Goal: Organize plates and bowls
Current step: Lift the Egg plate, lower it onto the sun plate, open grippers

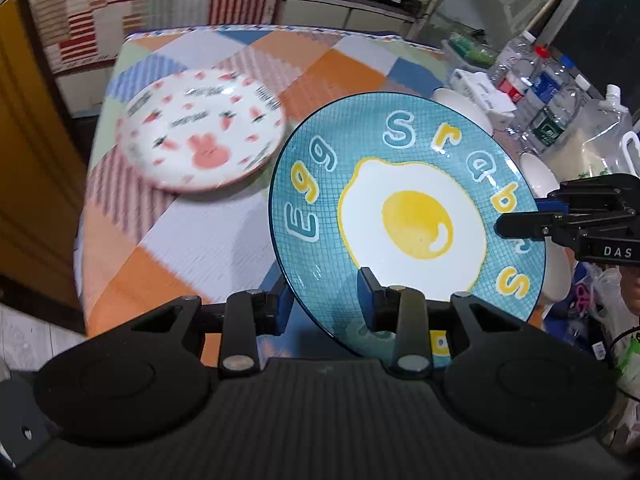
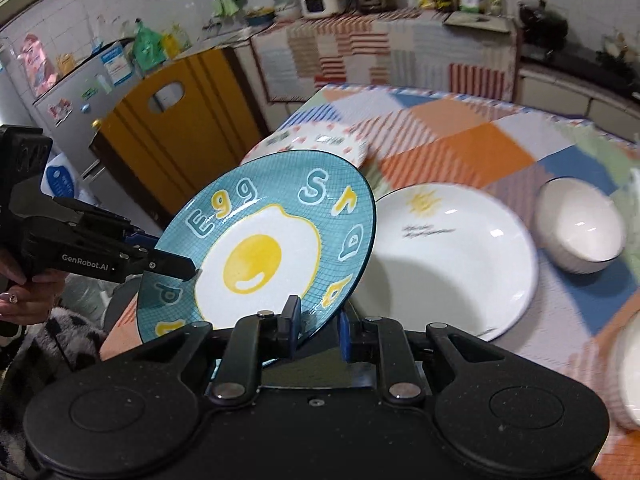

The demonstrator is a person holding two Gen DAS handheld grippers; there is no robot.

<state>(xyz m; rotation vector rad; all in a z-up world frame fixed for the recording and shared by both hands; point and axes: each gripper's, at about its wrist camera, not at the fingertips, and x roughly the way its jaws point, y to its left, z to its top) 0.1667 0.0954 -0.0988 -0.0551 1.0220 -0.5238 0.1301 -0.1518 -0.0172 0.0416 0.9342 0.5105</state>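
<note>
A blue plate with a fried-egg picture [image 1: 408, 216] is held tilted above the table by both grippers. My left gripper [image 1: 326, 300] is shut on its near rim. My right gripper [image 2: 318, 320] is shut on the opposite rim and shows in the left wrist view [image 1: 520, 222] at the right. The blue plate also shows in the right wrist view [image 2: 260, 240], with the left gripper [image 2: 176, 266] on its left rim. A white plate with pink rabbits and carrots [image 1: 202, 128] lies on the table at the left. A white plate with a sun print [image 2: 452, 256] lies on the table.
The table has a checked orange, blue and white cloth [image 1: 224, 232]. A white bowl [image 2: 580, 228] stands right of the sun plate, and another white dish [image 2: 628, 372] at the right edge. Plastic bottles [image 1: 540, 92] crowd the table's right side. A yellow door [image 2: 176, 132] is beyond the table.
</note>
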